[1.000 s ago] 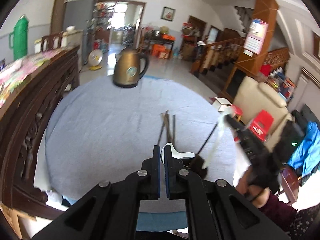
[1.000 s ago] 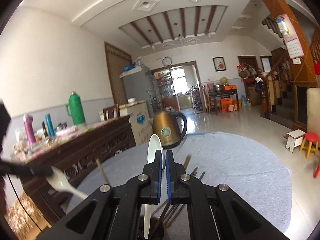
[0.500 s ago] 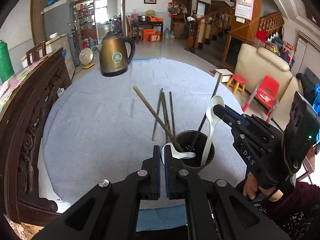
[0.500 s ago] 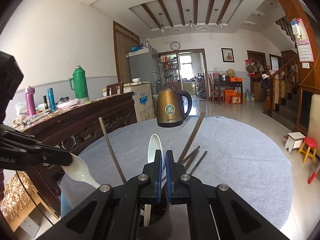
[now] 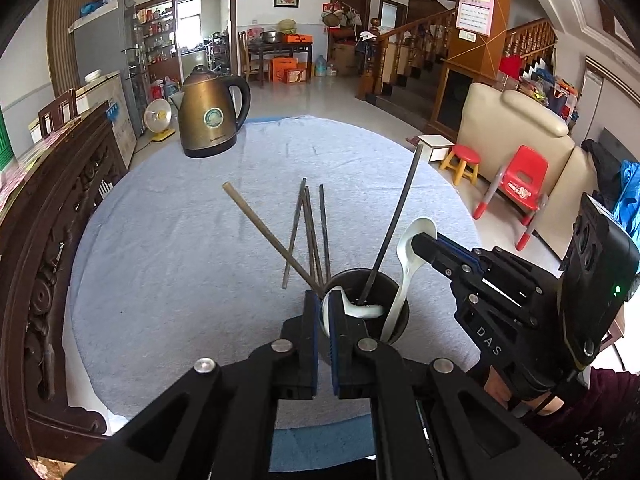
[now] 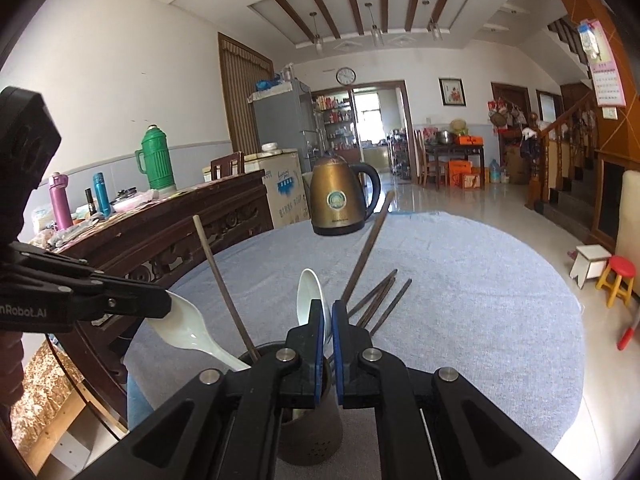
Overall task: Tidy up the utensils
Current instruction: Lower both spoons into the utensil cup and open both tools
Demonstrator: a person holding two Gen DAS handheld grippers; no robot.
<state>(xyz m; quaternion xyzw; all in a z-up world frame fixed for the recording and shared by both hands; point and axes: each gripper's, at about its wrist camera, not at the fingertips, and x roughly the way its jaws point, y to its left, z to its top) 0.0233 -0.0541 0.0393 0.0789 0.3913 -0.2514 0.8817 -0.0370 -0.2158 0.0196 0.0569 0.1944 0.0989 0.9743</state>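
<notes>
Two hand-held grippers over a dark utensil holder [image 5: 368, 304] standing on a round tabletop [image 5: 168, 248] covered in grey cloth. The left gripper [image 5: 325, 312] has its fingers closed on a white spoon [image 5: 360, 310], whose free end lies across the holder's mouth. The right gripper [image 5: 420, 240] has its fingers closed on a second white spoon [image 5: 408, 264], its lower end already inside the holder and its bowl uppermost. Two chopsticks [image 5: 394, 224] lean out of the holder; three more loose chopsticks [image 5: 310, 228] lie on the cloth just beyond it. A brass-coloured kettle [image 5: 210, 116] stands well apart at the far edge.

Hazards, as judged: both spoons enter one narrow opening together, so they may collide or jam against the leaning sticks. The holder is tall and narrow; a sideways push from either spoon could tip it. A spoon let go while crosswise may rest on the rim and slide out.
</notes>
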